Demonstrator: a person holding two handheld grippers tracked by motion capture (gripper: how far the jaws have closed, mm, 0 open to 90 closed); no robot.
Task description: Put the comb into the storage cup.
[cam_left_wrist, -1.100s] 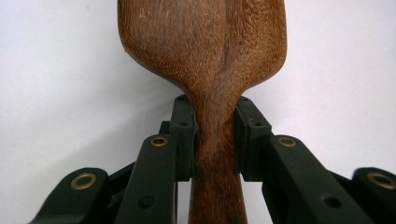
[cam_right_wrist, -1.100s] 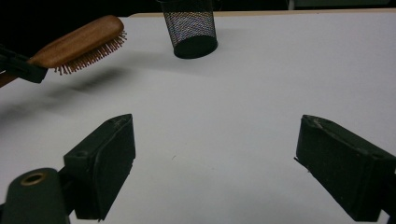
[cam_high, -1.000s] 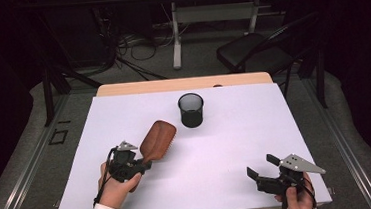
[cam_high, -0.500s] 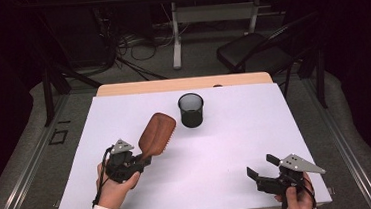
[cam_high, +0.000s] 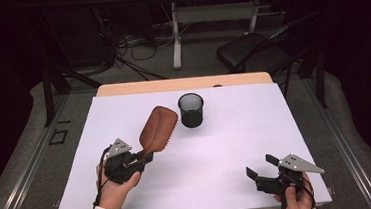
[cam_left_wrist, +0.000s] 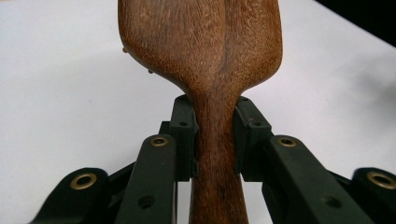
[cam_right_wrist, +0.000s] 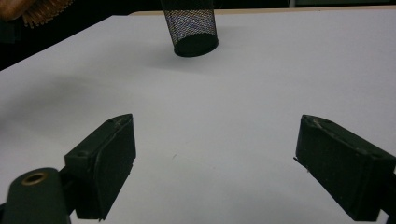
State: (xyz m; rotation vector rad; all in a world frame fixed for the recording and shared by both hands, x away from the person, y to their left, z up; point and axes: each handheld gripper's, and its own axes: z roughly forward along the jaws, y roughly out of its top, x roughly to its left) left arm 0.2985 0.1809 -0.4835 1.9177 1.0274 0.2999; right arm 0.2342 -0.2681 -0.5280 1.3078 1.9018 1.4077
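A wooden hairbrush [cam_high: 158,128] is held off the white table sheet [cam_high: 227,146], its head pointing toward a black mesh cup [cam_high: 191,110] that stands upright at the back middle. My left gripper [cam_high: 145,160] is shut on the brush's handle. In the left gripper view both pads clamp the narrow neck of the hairbrush [cam_left_wrist: 201,46], at the left gripper [cam_left_wrist: 214,126]. My right gripper [cam_high: 261,168] sits near the front right corner, open with nothing between its jaws. The right gripper view shows the right gripper [cam_right_wrist: 215,158] spread wide, with the mesh cup [cam_right_wrist: 191,28] far ahead.
A bare wooden table edge [cam_high: 182,83] shows behind the sheet. A dark chair [cam_high: 255,54] and cables lie on the floor beyond the table. The brush's bristles [cam_right_wrist: 44,11] peek in at the top left of the right gripper view.
The left gripper has raised the hairbrush, and its head has moved up and slightly toward the mesh cup. The right gripper has stayed where it was.
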